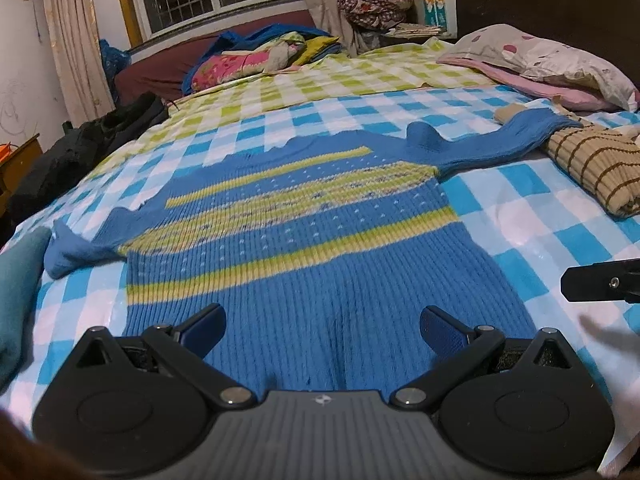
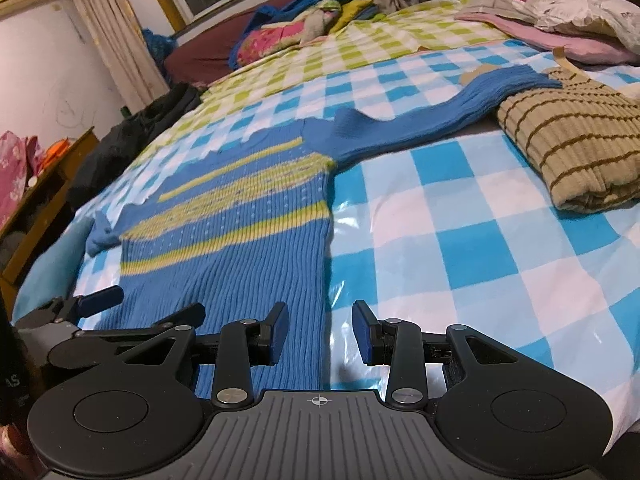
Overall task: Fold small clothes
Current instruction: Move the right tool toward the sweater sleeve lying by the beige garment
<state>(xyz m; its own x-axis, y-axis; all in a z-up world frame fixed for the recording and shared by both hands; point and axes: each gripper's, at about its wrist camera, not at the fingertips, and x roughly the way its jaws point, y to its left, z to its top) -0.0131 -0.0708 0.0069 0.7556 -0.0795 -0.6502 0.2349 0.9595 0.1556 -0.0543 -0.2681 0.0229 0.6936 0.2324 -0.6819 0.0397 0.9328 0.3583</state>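
A small blue knitted sweater (image 1: pixel 312 240) with yellow-green stripes lies flat on the checked bed cover, sleeves spread to both sides. My left gripper (image 1: pixel 322 332) is wide open over the sweater's bottom hem. The sweater also shows in the right wrist view (image 2: pixel 240 232). My right gripper (image 2: pixel 320 338) is open and empty at the sweater's lower right edge, one finger over the knit, the other over the bed cover. Its right sleeve (image 2: pixel 420 120) reaches toward a folded beige garment. The left gripper's finger (image 2: pixel 100 300) shows at the left.
A folded beige sweater with brown stripes (image 1: pixel 592 164) lies at the right. Pillows (image 1: pixel 552 64) are at the back right, a pile of bright bedding (image 1: pixel 260 56) at the back, dark clothes (image 1: pixel 80 148) at the left edge. The blue-and-white checked cover (image 2: pixel 460 220) is shiny plastic.
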